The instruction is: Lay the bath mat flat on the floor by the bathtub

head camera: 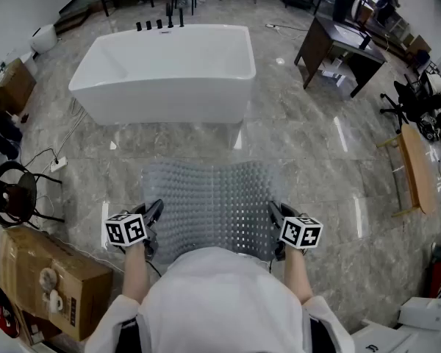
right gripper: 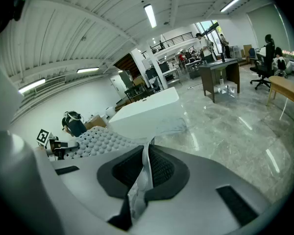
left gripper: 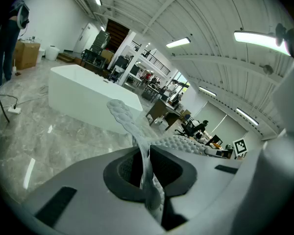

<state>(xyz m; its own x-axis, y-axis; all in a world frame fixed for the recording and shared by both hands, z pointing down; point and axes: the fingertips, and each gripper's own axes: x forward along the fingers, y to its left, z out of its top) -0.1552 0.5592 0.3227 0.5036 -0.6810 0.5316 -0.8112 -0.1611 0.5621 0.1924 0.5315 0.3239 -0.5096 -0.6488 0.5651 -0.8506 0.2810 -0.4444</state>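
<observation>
Here we hold the bath mat (head camera: 209, 204) spread before the bathtub (head camera: 165, 68); fingers of left gripper (head camera: 155, 212) and right gripper (head camera: 273, 212) clamp its near corners.

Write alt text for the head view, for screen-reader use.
Seen from above, a person holds a grey bumpy bath mat spread between the left gripper and right gripper, each with its jaws shut on the mat's near edge. The mat is over a marble floor, in front of a white bathtub.
</observation>
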